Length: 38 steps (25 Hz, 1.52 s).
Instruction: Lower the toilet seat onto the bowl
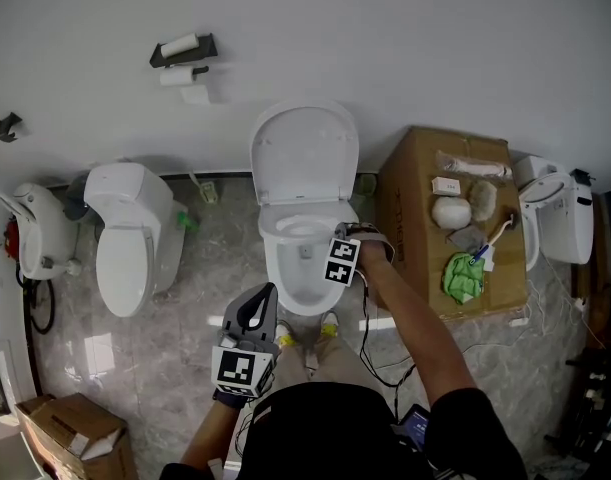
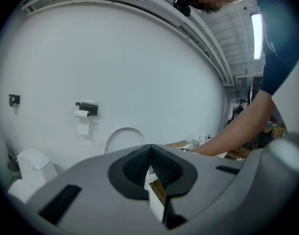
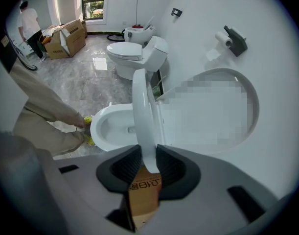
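A white toilet stands against the wall, its lid upright and its bowl open to view. In the right gripper view the white seat stands tilted between lid and bowl. My right gripper points steeply down and is shut on the seat's front rim, a dark pad on each side. In the head view it hangs over the bowl's right side. My left gripper waits in front of the toilet, shut and holding nothing.
A second toilet stands to the left. To the right a cardboard box carries cloths and small items, with another white fixture beyond it. A paper-roll holder is on the wall. Cables trail over the marble floor.
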Motion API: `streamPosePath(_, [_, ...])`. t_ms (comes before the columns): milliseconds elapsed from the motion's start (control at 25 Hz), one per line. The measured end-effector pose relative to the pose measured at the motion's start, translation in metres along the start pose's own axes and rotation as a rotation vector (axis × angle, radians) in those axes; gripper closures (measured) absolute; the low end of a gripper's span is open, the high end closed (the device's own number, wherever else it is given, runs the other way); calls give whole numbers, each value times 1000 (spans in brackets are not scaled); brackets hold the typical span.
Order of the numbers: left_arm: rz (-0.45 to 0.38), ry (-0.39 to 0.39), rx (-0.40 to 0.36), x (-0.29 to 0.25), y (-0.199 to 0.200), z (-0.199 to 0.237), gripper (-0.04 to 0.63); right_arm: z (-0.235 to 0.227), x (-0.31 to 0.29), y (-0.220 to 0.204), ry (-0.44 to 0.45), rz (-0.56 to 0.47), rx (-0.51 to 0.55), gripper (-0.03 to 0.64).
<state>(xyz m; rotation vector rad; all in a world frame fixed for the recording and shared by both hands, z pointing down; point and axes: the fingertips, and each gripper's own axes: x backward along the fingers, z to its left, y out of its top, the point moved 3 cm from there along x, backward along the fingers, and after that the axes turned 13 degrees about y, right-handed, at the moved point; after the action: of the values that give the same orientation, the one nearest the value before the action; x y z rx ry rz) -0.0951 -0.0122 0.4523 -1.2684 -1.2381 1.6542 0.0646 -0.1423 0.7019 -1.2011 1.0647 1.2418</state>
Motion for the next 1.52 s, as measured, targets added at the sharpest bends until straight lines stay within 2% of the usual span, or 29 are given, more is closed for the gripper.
streamPosePath(1280, [49,2,2,23,-27,7,591,99,-52,-13,130,42,24,509])
streamPosePath(1520, [61,-8,5,20,-33,1,591,120,-66,-18,188,53,6,514])
